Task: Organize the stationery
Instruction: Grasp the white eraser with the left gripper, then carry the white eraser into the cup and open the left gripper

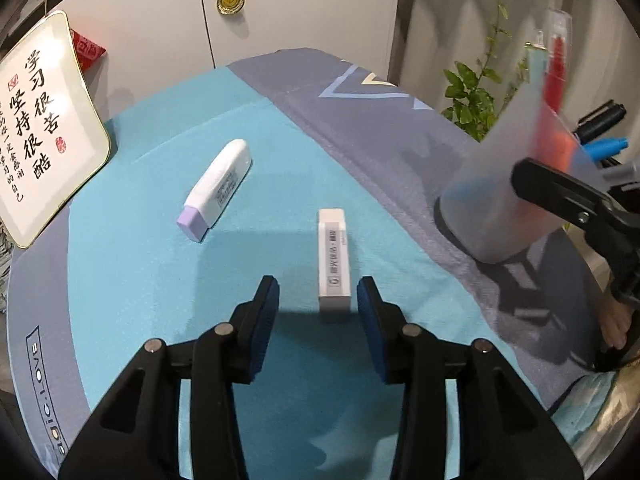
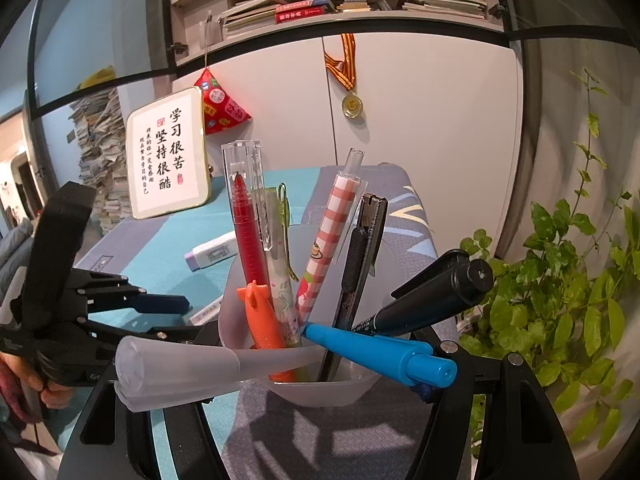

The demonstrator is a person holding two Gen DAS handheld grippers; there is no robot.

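We hold the cup (image 2: 280, 360), frosted and full of pens, at the table's right side in the right gripper (image 1: 532, 184), clamped on its wall, while the left gripper (image 1: 318, 300) sits spread wide around the near end of the white eraser (image 1: 334, 264) on the blue cloth (image 1: 140, 280); we judge this the eraser pickup, so next we close on it and carry it to the cup. The purple-tipped eraser (image 1: 218, 188) lies well apart, and the right fingers are mostly hidden behind cup and pens.
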